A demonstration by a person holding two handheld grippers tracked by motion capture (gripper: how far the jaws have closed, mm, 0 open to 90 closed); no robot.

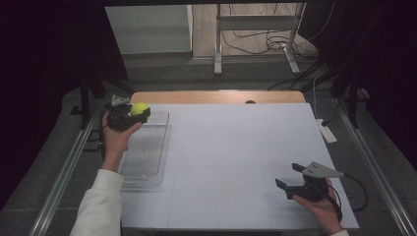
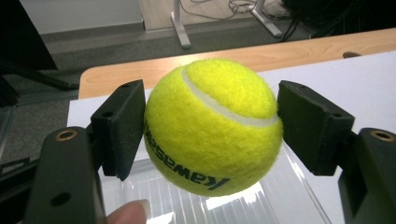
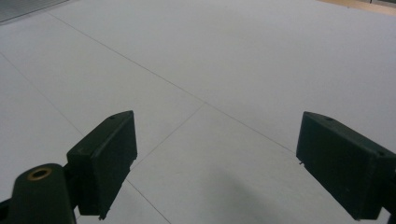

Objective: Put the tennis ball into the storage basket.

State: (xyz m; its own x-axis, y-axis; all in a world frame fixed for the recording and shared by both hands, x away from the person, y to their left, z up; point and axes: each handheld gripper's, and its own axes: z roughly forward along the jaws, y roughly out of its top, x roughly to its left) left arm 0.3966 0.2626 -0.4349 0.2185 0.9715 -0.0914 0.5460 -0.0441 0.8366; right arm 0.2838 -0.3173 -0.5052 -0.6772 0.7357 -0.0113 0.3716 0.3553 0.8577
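A yellow tennis ball [image 2: 212,126] with black lettering sits between the two black jaws of my left gripper [image 2: 210,128], which press on its sides. In the high view this left gripper [image 1: 136,112] holds the ball [image 1: 139,108] above the far end of a clear plastic tray [image 1: 145,157] at the table's left. My right gripper [image 1: 289,176] rests near the front right of the white table surface [image 1: 236,147], jaws wide apart. In its own view the right gripper [image 3: 215,163] has nothing but bare white surface between its fingers.
A strip of wooden tabletop [image 1: 216,96] shows beyond the white sheet. Behind it are metal stand legs [image 1: 218,59] and loose cables [image 1: 275,44] on the floor. A white power strip [image 1: 326,132] lies off the right edge. Metal rails run along both sides.
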